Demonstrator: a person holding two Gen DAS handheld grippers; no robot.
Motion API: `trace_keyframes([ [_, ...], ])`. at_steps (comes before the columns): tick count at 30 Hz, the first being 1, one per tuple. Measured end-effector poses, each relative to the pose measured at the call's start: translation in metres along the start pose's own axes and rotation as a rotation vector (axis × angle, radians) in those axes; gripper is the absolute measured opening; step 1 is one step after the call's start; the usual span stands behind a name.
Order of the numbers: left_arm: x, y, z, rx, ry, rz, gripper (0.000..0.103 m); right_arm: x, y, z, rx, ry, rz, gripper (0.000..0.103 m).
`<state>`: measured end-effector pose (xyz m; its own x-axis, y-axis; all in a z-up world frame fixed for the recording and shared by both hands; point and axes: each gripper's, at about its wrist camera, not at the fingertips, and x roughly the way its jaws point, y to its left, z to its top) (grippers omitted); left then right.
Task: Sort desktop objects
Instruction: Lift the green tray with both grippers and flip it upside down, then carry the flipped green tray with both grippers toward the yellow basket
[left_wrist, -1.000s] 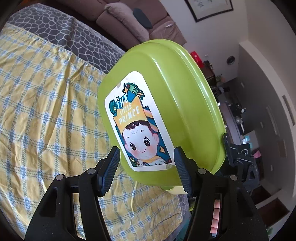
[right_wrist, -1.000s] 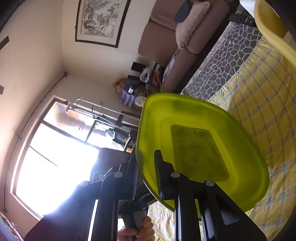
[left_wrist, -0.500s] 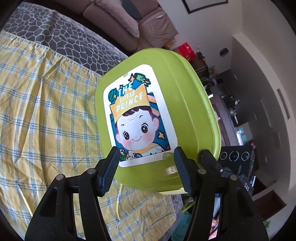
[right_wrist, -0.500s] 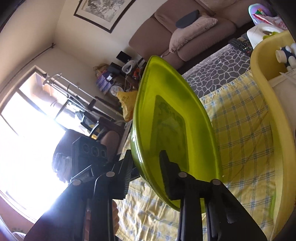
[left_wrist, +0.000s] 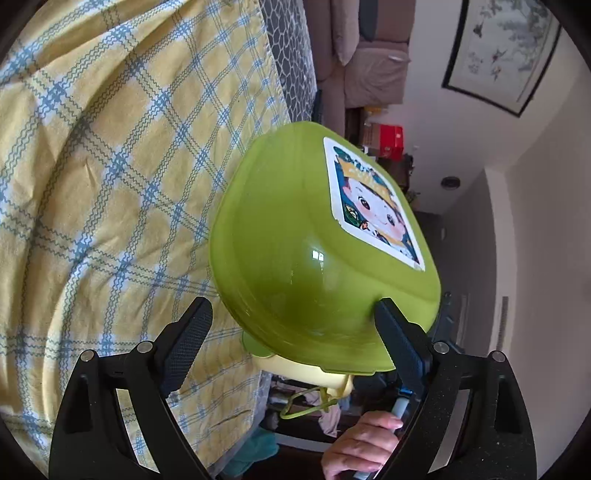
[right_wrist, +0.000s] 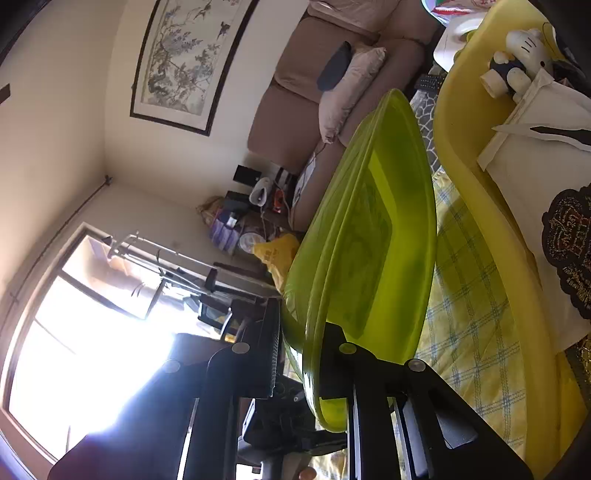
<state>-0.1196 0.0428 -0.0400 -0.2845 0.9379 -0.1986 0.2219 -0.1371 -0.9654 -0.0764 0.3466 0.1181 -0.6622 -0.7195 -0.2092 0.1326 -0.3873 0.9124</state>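
Left wrist view: one green lid, held in the air past the desk's edge, dome side to the camera, tilted, with one cartoon sticker on its flat top. Left gripper spread wide, its two fingers on either side of the lid's lower curve; right-hand finger touching or very nearly touching the green shell, left-hand finger standing apart from it. Gripping nothing, so far as can be seen. Below the lid, one pale yellow piece with a green wire clasp, and one bare hand on a handle. One yellow-and-blue checked cloth covering the desk, ending at an edge just beside the lid; open floor beyond.

Right wrist view: the same single lid seen nearly edge-on, hollow side showing. Right gripper clamped on the lid's rim, one finger outside, one inside. One yellow tub close beside the lid, a strip of checked cloth between them. Inside the tub: one white cat figure, one white paper packet, one dark patterned item. Free air to the left of the lid, toward one bright window.
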Motion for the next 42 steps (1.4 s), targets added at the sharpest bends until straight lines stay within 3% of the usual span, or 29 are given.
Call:
trace_keyframes([
  [3, 0.003, 0.007, 0.01, -0.04, -0.027, -0.029, 0.098, 0.001, 0.001, -0.002, -0.004, 0.017, -0.002, 0.016],
  [11, -0.003, 0.017, 0.044, -0.075, -0.124, -0.057, 0.099, 0.006, 0.003, -0.003, -0.036, 0.059, -0.026, 0.016],
  [15, 0.021, 0.017, 0.057, -0.058, -0.05, -0.032, 0.099, 0.007, 0.007, -0.004, -0.071, 0.075, -0.064, 0.018],
  [20, 0.052, 0.008, 0.053, 0.013, 0.074, 0.032, 0.093, 0.003, 0.018, 0.0, -0.18, 0.067, -0.2, 0.034],
  [22, 0.062, 0.005, 0.048, 0.054, 0.095, 0.057, 0.092, 0.002, 0.024, -0.002, -0.229, 0.053, -0.262, 0.034],
  [24, 0.068, 0.007, 0.042, 0.053, 0.108, 0.031, 0.092, 0.001, 0.027, -0.003, -0.269, 0.04, -0.308, 0.033],
  [25, 0.07, 0.006, 0.041, 0.055, 0.114, 0.023, 0.09, 0.0, 0.027, -0.004, -0.278, 0.039, -0.315, 0.027],
  [31, 0.082, -0.018, 0.03, 0.118, 0.129, 0.021, 0.089, -0.018, 0.029, -0.003, -0.309, -0.012, -0.312, 0.021],
  [37, 0.098, -0.076, 0.0, 0.254, 0.171, -0.011, 0.075, -0.052, 0.056, 0.003, -0.369, -0.062, -0.256, 0.015],
  [42, 0.125, -0.118, -0.018, 0.316, 0.206, -0.008, 0.075, -0.079, 0.045, 0.011, -0.311, -0.105, -0.207, 0.014],
])
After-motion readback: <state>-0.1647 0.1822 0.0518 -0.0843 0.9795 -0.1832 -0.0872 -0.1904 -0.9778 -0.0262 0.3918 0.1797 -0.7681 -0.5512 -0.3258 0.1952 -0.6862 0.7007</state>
